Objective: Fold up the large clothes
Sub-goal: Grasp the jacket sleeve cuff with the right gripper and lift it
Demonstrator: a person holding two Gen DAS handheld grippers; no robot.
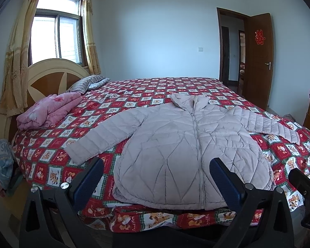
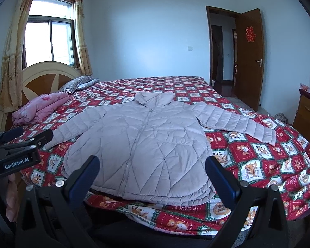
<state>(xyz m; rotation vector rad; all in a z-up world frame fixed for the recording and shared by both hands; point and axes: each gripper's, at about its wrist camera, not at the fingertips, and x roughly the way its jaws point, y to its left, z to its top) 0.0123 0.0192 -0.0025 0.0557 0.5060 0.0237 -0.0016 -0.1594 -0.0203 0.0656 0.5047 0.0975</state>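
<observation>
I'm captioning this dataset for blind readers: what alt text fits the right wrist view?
A pale pink quilted puffer jacket lies zipped and spread flat, sleeves out, on a red patterned bedspread. The right gripper hovers at the near bed edge, jaws open and empty; the left gripper shows at far left.

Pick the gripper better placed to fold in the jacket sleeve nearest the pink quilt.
Left gripper: open and empty, it hangs nearer that sleeve of the puffer jacket; the right gripper faces the hem farther over.
</observation>
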